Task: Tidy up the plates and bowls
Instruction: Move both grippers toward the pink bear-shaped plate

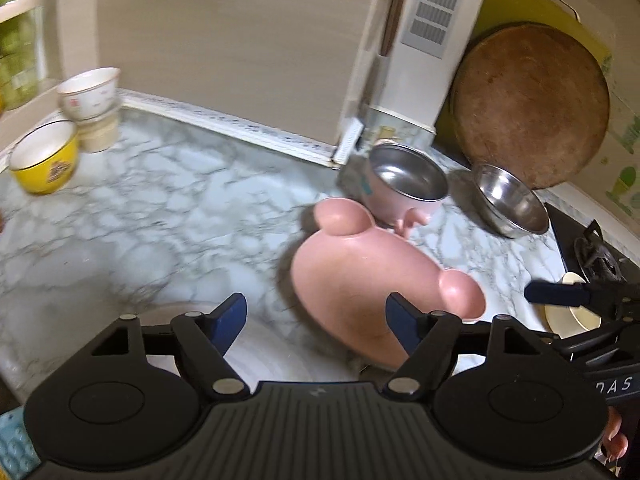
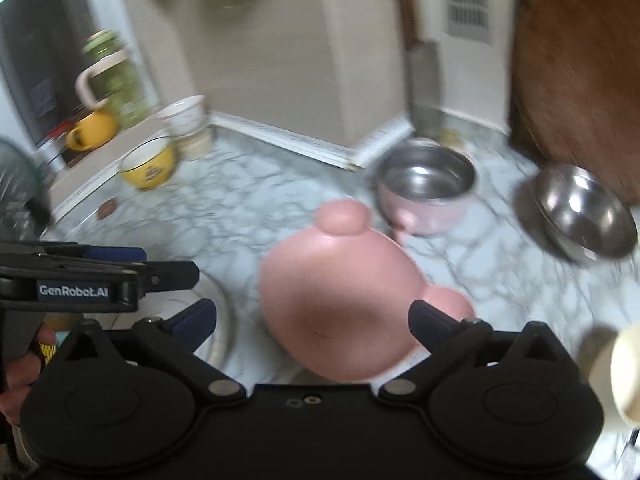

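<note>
Fingers of the left gripper (image 1: 316, 322) and the right gripper (image 2: 314, 326) stand spread wide, holding nothing. Just ahead, the pink eared plate (image 1: 360, 276) lies upside down on the marble counter (image 1: 140, 208), slightly right of the left gripper's line and nearly centred before the right one, which looks better placed. Its ears run from near right to far left. Open counter spreads to the left; beyond stand a pink steel-lined bowl (image 1: 408, 180) and a steel bowl (image 1: 510, 200).

Left gripper (image 1: 316, 322) and right gripper (image 2: 314, 322) side by side, tilted downward, fingers apparently spread, gripping nothing
</note>
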A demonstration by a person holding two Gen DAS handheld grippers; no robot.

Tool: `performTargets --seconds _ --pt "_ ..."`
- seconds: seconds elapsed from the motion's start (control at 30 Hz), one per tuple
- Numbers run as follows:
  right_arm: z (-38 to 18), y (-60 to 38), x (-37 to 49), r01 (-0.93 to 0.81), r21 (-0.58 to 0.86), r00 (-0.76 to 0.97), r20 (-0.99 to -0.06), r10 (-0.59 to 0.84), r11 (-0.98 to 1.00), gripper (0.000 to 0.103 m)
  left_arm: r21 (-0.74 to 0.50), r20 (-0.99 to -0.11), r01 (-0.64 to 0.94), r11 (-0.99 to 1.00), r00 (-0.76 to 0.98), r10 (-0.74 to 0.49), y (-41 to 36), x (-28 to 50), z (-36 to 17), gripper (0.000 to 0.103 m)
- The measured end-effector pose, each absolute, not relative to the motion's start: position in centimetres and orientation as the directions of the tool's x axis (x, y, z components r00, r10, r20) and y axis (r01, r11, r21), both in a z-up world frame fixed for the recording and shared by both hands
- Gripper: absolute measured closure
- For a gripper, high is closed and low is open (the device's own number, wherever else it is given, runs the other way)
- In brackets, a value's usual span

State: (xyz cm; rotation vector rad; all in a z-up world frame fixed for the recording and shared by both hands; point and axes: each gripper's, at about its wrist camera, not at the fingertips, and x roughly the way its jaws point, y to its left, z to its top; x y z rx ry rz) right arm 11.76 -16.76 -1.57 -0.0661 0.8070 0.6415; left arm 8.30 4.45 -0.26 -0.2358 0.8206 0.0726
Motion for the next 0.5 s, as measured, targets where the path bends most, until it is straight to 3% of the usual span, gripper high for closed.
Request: performTargets --seconds 0.5 --pt "-6.9 -20.8 16.6 -0.306 0.212 0.516 -0.782 0.349 0.928 0.002 -0.174 -0.854 -0.101 0.98 0.51 -0.099 5.0 19.2 -4.7 0.027"
